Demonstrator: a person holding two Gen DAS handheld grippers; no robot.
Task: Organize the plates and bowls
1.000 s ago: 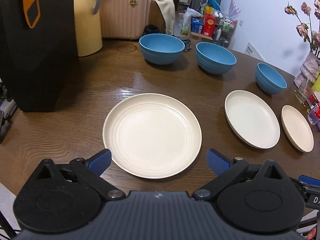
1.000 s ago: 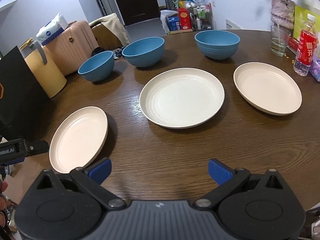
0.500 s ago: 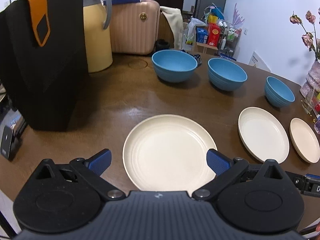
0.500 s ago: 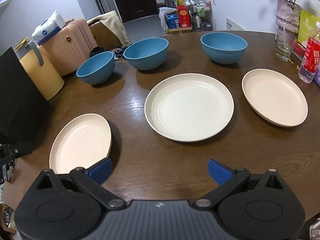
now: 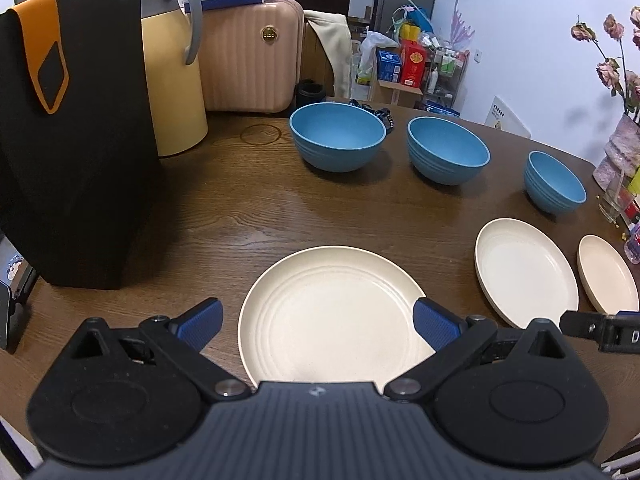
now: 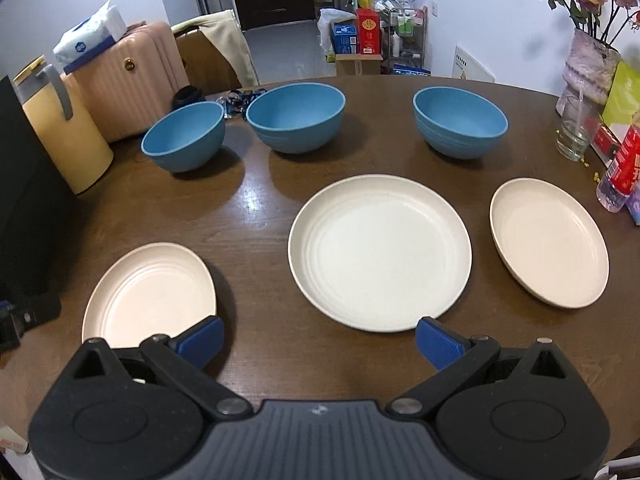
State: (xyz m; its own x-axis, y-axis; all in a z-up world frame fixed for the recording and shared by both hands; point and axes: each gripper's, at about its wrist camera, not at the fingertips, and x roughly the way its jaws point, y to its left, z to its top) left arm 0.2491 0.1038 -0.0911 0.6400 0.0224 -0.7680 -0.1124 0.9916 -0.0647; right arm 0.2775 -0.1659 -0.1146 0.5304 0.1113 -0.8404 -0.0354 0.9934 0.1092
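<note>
3 cream plates and 3 blue bowls lay spread singly over the wooden table (image 6: 260, 208), nothing stacked yet. The left gripper (image 5: 318, 322) hung with its jaws wide apart above the near edge of the large plate (image 5: 332, 312); the right gripper (image 6: 318, 338) was equally spread and empty, facing the middle plate (image 6: 380, 256). A thin, low rim could slip from the pads, so the plate might skid across the polished wood.

Both tongs (image 5: 316, 322) (image 6: 318, 340) agape, empty.
</note>
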